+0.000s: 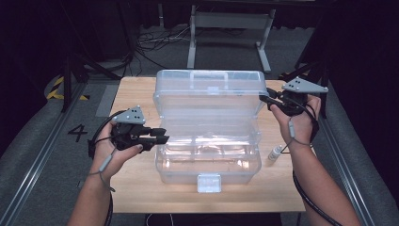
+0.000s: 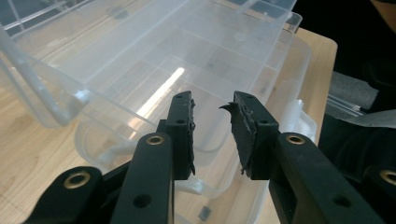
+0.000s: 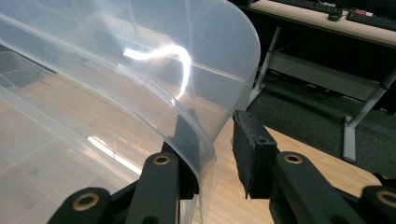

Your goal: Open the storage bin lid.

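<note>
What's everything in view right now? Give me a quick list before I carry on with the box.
Storage box: one, clear plastic, table centre, open, with a front latch.
Lid: one, clear, raised at the box's far side.
Small bottle: one, whitish, lying on the table right of the box.
Table: one, light wood.
Grey frame: one, on the floor beyond the table.
Left gripper: one, black, jaws apart at the box's left rim, nothing pressed between them.
Right gripper: one, black, jaws straddling the lid's right edge, a gap at the right jaw.
</note>
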{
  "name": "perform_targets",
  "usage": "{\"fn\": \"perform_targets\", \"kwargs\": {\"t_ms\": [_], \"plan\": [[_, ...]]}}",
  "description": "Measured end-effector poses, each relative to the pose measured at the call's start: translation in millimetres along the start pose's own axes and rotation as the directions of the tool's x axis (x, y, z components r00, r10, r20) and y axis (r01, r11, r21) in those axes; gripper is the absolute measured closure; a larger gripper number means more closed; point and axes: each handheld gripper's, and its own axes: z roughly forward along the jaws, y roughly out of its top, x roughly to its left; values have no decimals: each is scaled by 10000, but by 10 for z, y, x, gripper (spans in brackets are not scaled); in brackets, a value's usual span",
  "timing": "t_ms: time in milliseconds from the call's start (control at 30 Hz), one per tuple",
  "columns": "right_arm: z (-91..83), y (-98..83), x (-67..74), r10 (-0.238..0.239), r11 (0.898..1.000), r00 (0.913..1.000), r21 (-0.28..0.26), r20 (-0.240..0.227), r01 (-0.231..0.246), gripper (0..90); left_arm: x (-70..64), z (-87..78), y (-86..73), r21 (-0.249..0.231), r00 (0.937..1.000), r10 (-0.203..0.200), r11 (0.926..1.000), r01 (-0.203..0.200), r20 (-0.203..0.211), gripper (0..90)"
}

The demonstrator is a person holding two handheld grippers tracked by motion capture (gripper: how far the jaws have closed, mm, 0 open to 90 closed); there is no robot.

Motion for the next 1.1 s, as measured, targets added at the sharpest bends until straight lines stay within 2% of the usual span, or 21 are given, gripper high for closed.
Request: {"fn": "perform_targets", "kwargs": {"t_ms": [400,600,867,933,967,1000,1033,1100], "plan": [[77,28,-44,206,9997,9998,-117,84,-205,719,-88,-92,-45,-192,10000,48,9998,-48,31,691],[117,49,-65,301,9995,9995,-113,122,-299,724,-129,-154,-89,-121,10000,1,9999,0,81,694],[175,77,-109,432,9991,9990,-40,76,-432,734,-203,-149,-178,310,9990,2,9995,-16,444,696],[165,88,-136,519,9985,9987,-184,-4,-519,771,-221,-127,-206,517,9983,23,9986,-53,583,696],[157,99,-155,598,9979,9982,-259,-95,-600,821,-227,-111,-219,602,9978,57,9981,-98,665,696],[143,116,-172,368,9991,9993,-198,42,-367,836,-234,-95,-229,632,9972,6,9980,-54,754,697],[154,123,-180,373,9991,9992,-195,-135,-375,838,-235,-56,-242,706,9957,1,9975,-66,922,698],[194,151,-182,161,9999,9999,-4,54,-161,844,-233,27,-259,959,9947,-5,9954,-94,1024,697]]}}
